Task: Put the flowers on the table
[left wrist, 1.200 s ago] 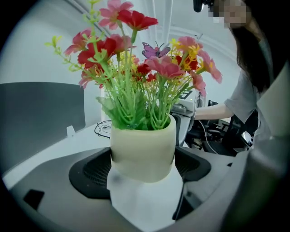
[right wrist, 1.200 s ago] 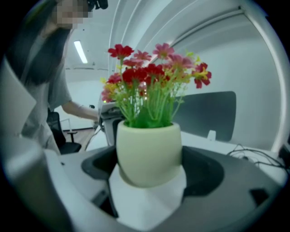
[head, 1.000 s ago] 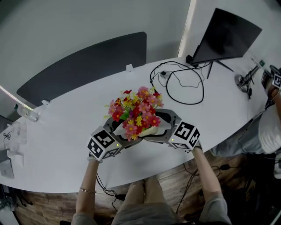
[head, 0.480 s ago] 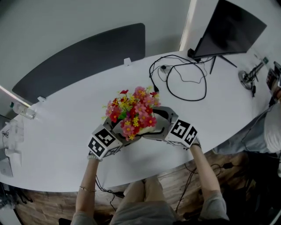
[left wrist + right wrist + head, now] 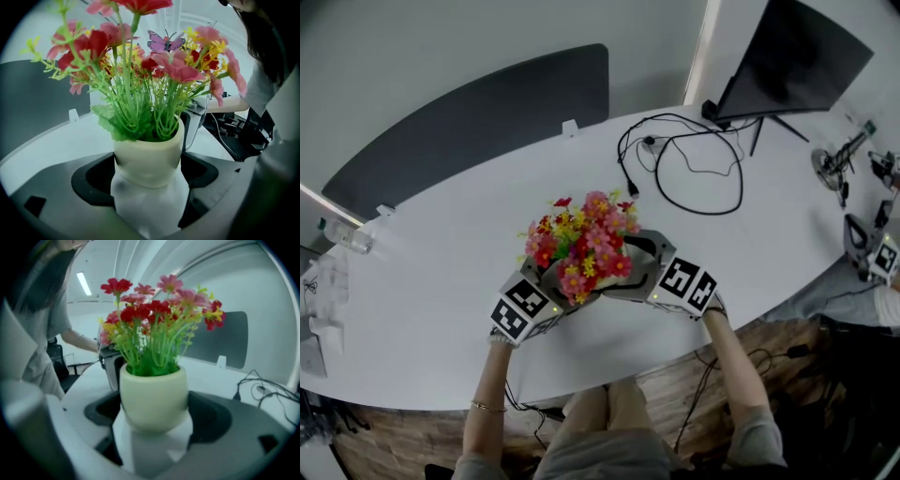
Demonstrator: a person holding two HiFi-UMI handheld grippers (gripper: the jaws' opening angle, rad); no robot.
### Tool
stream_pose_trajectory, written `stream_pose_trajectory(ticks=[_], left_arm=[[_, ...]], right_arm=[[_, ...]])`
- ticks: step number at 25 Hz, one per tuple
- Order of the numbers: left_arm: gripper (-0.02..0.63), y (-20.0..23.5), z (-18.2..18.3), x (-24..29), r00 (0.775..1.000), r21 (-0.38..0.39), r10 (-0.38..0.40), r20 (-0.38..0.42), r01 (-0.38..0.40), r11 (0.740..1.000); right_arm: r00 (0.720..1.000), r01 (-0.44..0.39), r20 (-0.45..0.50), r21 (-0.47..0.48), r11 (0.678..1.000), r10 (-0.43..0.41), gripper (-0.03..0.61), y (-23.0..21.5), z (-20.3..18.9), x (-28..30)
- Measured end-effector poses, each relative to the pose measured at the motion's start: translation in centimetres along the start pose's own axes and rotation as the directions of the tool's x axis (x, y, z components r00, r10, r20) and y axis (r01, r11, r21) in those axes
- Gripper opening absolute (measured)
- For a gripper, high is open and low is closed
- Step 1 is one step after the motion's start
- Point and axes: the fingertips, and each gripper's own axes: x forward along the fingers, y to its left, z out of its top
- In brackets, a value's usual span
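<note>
Underside of pot (image 5: 153, 397) out of sight

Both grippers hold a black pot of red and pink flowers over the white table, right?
Not quite: the pot is cream, not black, as the left gripper view shows. The rest stands: the left gripper and right gripper both hold it, with red and pink flowers, over the white table.

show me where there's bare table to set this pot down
Widest bare patch: table left of the flower pot, toward the bottle. Also clear ahead, before the dark panel. Crowded far right: cables, monitor.
</note>
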Motion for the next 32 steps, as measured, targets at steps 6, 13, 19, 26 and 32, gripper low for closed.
stream_pose_trajectory(ticks=[6,13,19,26,32], left_arm=[[0.433,0.3,-0.4,0.2,1.000,0.031,0.028,-0.006,-0.027,0.999],[0.433,0.5,-0.4,0.0,0.999,0.044,0.047,0.026,-0.049,0.998],[0.433,0.4,-0.5,-0.1,0.998,0.054,0.051,0.033,-0.053,0.997],[0.431,0.5,-0.5,-0.5,0.996,0.036,0.072,0.046,-0.073,0.997],[0.430,0.9,-0.8,-2.5,0.983,-0.048,0.149,0.110,-0.145,0.988]], right_arm=[[0.999,0.002,-0.047,0.006,1.000,-0.002,0.439,-0.1,-0.7,0.5],[0.997,0.007,-0.076,0.010,1.000,-0.006,0.439,-0.2,-0.8,0.7],[0.998,0.021,-0.066,0.007,1.000,-0.021,0.437,0.0,-0.9,0.6],[0.999,0.052,-0.019,0.049,0.997,-0.051,0.437,0.0,-0.5,-0.5],[0.996,0.086,-0.001,0.085,0.993,-0.086,0.436,0.4,-0.8,-1.8]])
